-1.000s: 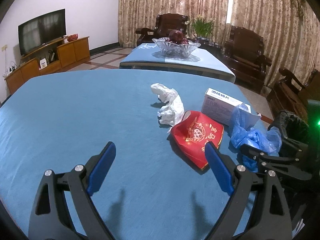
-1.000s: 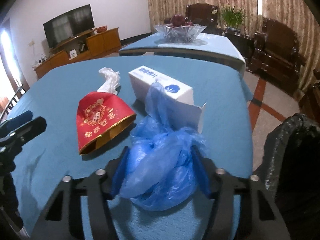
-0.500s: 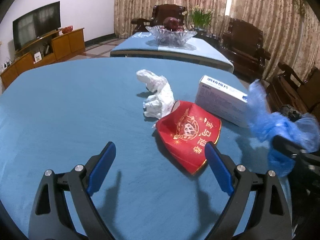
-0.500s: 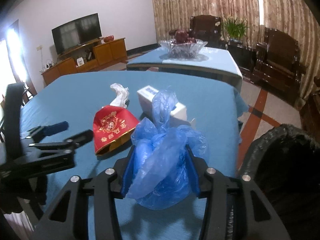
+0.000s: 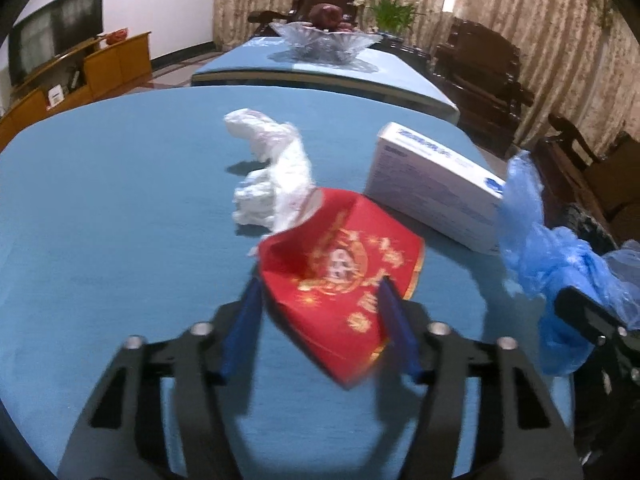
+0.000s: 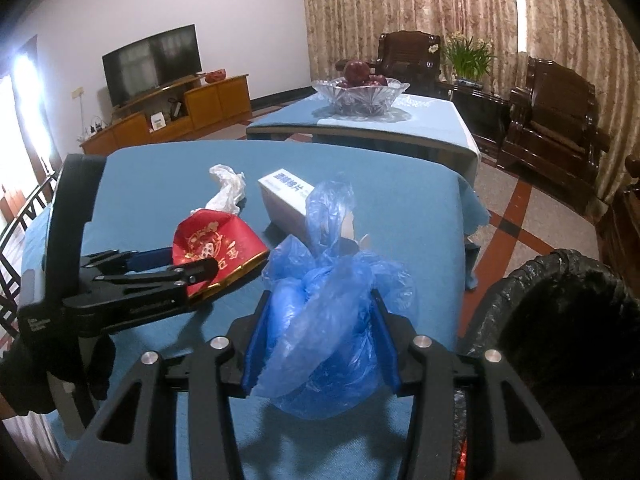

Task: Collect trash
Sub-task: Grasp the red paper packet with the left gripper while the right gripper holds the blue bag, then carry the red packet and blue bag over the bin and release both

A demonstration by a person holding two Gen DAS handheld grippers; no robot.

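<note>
Lifted clear of the table (image 6: pixel 408 200), the blue bag (image 6: pixel 328 320) is clamped in the right gripper (image 6: pixel 320 340) beside the bin (image 6: pixel 560 320), while the red packet (image 5: pixel 340 276), left of the bag, is being closed on by the left gripper (image 5: pixel 320 320), so two pieces are nearly collected.

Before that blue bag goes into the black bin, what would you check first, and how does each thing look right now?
1. Right gripper shut on the blue plastic bag: ok.
2. Bag lifted off the blue table: ok.
3. Black-lined bin open and close by: ok.
4. Bag over the bin: not ok, it hangs beside it.
5. Left gripper around the red packet: ok; whether it grips, cannot tell.
</note>
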